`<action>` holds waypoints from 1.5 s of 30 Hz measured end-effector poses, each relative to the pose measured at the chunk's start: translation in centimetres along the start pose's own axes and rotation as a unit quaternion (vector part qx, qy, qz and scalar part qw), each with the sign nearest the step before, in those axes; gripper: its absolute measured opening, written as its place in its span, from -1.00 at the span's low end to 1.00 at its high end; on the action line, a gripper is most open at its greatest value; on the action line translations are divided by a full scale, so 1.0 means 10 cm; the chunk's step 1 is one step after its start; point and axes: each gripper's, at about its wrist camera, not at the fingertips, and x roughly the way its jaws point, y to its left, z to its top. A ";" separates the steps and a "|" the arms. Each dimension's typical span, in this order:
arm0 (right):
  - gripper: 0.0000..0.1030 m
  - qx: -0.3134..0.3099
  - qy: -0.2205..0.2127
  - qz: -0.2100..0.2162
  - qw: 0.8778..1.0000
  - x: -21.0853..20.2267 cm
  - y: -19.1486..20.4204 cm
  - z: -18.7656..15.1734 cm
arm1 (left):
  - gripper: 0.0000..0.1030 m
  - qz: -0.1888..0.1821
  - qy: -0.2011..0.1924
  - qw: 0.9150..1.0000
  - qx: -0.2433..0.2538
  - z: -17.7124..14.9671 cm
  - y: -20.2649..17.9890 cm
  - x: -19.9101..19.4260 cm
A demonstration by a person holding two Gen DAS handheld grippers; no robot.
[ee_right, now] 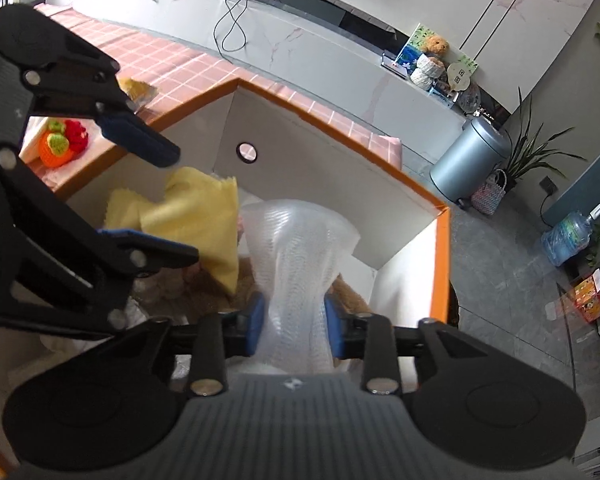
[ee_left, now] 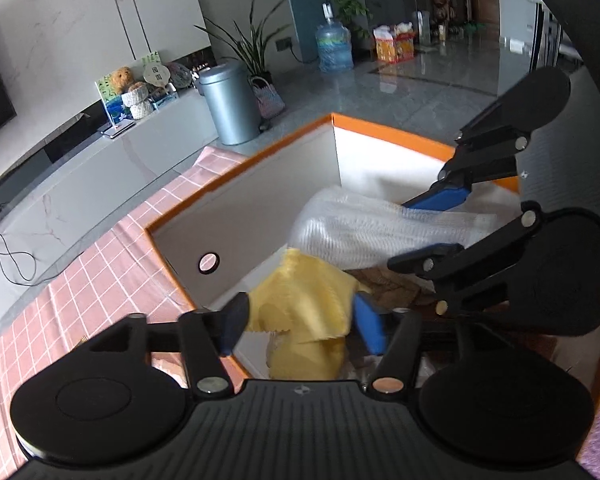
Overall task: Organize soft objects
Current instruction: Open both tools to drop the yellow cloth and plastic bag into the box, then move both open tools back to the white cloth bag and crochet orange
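An orange-rimmed box point(ee_left: 260, 152) with white walls stands on a pink checked tablecloth point(ee_left: 100, 264). Both grippers reach down into it. My left gripper point(ee_left: 302, 328) stands wide open around a yellow cloth point(ee_left: 304, 300) that sags loose between its fingers. The right wrist view shows the same cloth point(ee_right: 196, 212) under the left gripper point(ee_right: 182, 204). My right gripper point(ee_right: 295, 328) has its blue pads apart on either side of a bunch of white bubble wrap point(ee_right: 296, 248). The wrap brushes them, blurred. It lies across the box point(ee_left: 352, 224) below the right gripper point(ee_left: 400, 232).
Brown plush point(ee_right: 180, 284) lies on the box floor under the cloth and wrap. Orange and red crochet toys point(ee_right: 60, 144) sit on the tablecloth beyond the box rim point(ee_right: 340, 128). A grey bin point(ee_left: 228, 104) and a water bottle point(ee_left: 334, 48) stand on the floor.
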 end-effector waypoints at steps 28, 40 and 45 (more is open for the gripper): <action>0.72 0.172 -0.103 -0.046 0.979 -1.00 0.30 -0.23 | 0.63 0.050 -0.137 0.981 -0.128 -0.48 0.20 -1.26; 0.73 0.203 -0.164 -0.012 0.965 -1.17 0.96 -0.14 | 0.65 0.083 -0.163 0.948 -0.261 -1.10 0.59 -1.59; 0.71 0.155 -0.184 0.003 0.971 -1.14 1.33 -0.07 | 0.65 0.095 -0.154 0.938 -0.294 -1.36 0.75 -1.61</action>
